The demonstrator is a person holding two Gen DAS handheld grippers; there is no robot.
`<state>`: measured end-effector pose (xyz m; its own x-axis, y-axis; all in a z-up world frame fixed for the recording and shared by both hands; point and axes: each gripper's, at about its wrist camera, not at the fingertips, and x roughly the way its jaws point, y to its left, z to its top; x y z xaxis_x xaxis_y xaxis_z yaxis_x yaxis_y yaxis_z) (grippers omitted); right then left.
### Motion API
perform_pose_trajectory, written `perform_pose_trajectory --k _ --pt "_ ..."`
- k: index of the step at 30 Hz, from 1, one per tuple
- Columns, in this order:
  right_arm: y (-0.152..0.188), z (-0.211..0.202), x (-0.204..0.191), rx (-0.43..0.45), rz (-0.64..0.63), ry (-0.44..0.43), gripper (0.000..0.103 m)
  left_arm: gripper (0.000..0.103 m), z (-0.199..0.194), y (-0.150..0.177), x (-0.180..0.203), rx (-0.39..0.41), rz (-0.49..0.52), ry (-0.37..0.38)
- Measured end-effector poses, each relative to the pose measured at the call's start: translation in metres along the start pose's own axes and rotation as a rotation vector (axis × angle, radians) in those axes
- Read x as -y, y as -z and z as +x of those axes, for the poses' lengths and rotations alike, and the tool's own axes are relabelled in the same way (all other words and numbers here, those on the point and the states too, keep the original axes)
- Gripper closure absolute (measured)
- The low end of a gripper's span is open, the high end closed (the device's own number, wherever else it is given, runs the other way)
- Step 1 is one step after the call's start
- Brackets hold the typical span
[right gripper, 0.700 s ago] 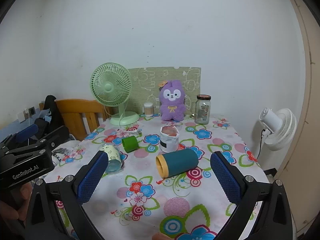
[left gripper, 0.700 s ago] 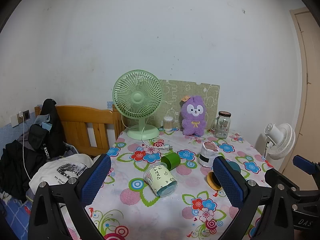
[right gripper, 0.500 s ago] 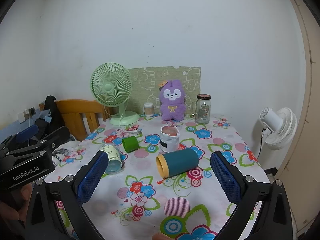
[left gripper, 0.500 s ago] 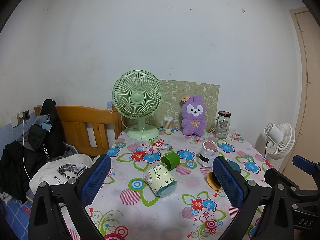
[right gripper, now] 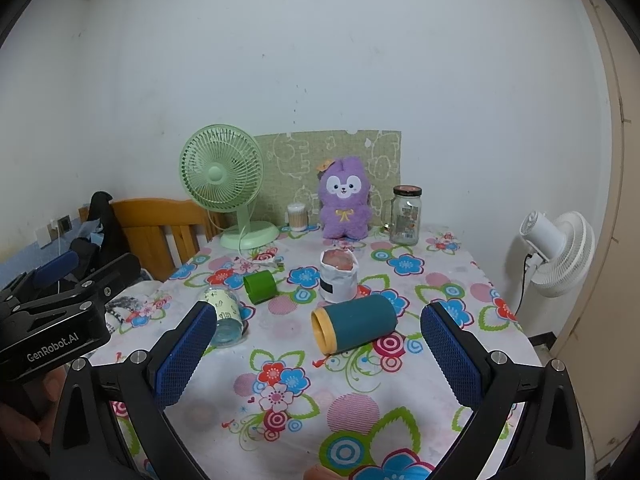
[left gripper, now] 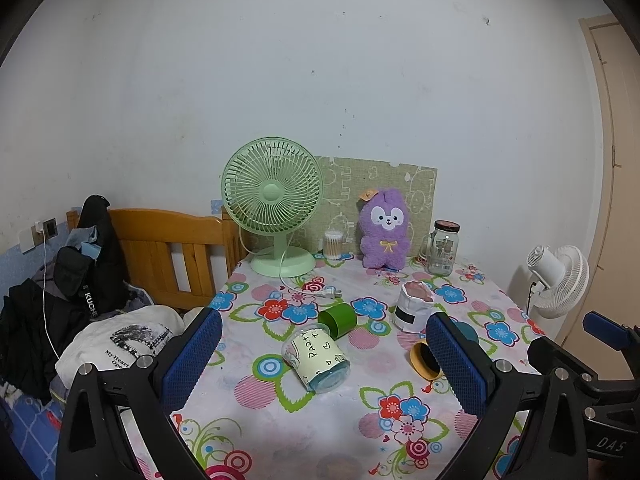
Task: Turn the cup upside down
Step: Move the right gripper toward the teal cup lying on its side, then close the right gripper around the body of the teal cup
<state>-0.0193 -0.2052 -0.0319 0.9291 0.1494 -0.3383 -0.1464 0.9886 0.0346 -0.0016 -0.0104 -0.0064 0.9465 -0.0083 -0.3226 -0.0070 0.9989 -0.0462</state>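
Three cups lie on their sides on the floral tablecloth. A teal cup with a yellow rim (right gripper: 354,327) lies between and beyond the fingers of my right gripper (right gripper: 318,354), which is open and empty. A pale printed cup (left gripper: 316,360) lies ahead of my left gripper (left gripper: 326,364), also open and empty. A small green cup (left gripper: 339,320) lies just behind the printed cup. In the left wrist view the teal cup (left gripper: 425,358) is partly hidden by my right finger. The printed cup (right gripper: 224,314) and the green cup (right gripper: 260,287) also show in the right wrist view.
A white paper bag (right gripper: 338,276) stands behind the teal cup. A green desk fan (left gripper: 276,208), a purple plush toy (left gripper: 384,228), a glass jar (left gripper: 442,248) and a cotton swab box (left gripper: 334,244) line the back. A wooden bed frame (left gripper: 168,248) is left, a white fan (left gripper: 558,280) right.
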Motion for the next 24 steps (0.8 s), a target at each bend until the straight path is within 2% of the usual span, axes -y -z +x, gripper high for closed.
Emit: perform_pose_trajectory --k 5,9,14,18,24 --pt "-0.001 0.000 0.001 -0.003 0.002 -0.015 0.000 0.000 0.000 0.000 0.000 -0.003 0.002 0.001" --pt "-0.005 0.004 0.005 -0.022 -0.022 -0.086 0.000 0.000 0.000 0.002 0.000 -0.005 0.013 0.005" --pt "-0.009 0.015 0.011 -0.036 -0.163 -0.137 0.000 0.000 0.005 0.006 0.001 -0.017 0.021 0.014" --pt "-0.008 0.031 0.024 -0.085 -0.252 -0.145 0.000 0.000 0.012 0.007 0.006 -0.027 0.052 0.020" --pt "-0.015 0.060 0.029 -0.152 -0.448 -0.228 0.000 0.000 0.031 0.007 0.016 -0.057 0.105 0.048"
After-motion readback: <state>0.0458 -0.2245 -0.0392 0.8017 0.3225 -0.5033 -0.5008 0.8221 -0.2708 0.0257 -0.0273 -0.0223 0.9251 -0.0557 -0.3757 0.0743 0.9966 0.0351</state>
